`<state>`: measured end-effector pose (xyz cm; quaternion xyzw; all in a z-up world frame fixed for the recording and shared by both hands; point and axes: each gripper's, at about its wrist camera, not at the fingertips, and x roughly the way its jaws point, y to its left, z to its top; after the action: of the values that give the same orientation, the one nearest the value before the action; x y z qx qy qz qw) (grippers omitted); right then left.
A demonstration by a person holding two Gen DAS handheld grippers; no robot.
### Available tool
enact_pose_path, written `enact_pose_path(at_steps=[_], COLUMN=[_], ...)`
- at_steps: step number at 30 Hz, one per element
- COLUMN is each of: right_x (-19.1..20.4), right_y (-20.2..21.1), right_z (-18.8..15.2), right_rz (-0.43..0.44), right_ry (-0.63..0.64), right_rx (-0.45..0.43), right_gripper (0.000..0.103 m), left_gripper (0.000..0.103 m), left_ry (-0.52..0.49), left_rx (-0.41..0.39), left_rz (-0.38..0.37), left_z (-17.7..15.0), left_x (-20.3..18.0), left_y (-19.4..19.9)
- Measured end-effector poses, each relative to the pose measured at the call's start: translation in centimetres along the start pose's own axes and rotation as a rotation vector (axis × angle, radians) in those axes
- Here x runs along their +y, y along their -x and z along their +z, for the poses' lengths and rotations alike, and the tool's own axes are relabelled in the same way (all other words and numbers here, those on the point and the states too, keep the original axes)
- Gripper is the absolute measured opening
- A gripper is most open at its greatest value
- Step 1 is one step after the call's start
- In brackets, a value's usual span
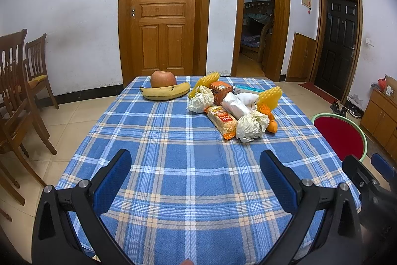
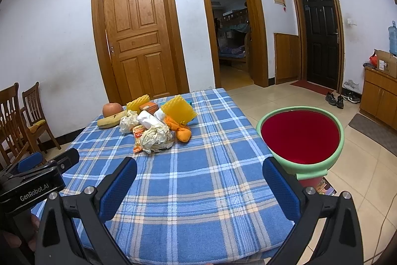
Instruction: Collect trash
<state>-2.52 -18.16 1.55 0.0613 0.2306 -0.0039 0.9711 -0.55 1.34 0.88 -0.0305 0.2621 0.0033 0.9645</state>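
Since trash pile (image 1: 230,108) sat far off, left gripper (image 1: 196,175) and right gripper (image 2: 199,180) hung wide open, empty, bin (image 2: 301,138) beside table for dropping.

The left gripper (image 1: 196,160) was held level and pointed forward, its two blue-padded fingers (image 1: 113,180) spread wide apart with nothing between them. The right gripper (image 2: 199,168) sat just beside it at about the same height, likewise aimed forward, its blue pads (image 2: 280,188) parted wide and gripping nothing.
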Motion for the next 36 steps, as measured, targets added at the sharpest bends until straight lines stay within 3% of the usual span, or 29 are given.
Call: enact_pose_path(at_steps=[36], right_x=[-0.16], right_y=[-0.27], right_z=[-0.35], right_rz=[0.006], right_ry=[-0.015], right_rx=[0.007], right_gripper=[0.103], left_gripper=[0.102], left_ry=[-0.002], left_rx=[0.001], left_rz=[0.012], left_z=[-0.15], left_x=[-0.01], left_y=[0.12])
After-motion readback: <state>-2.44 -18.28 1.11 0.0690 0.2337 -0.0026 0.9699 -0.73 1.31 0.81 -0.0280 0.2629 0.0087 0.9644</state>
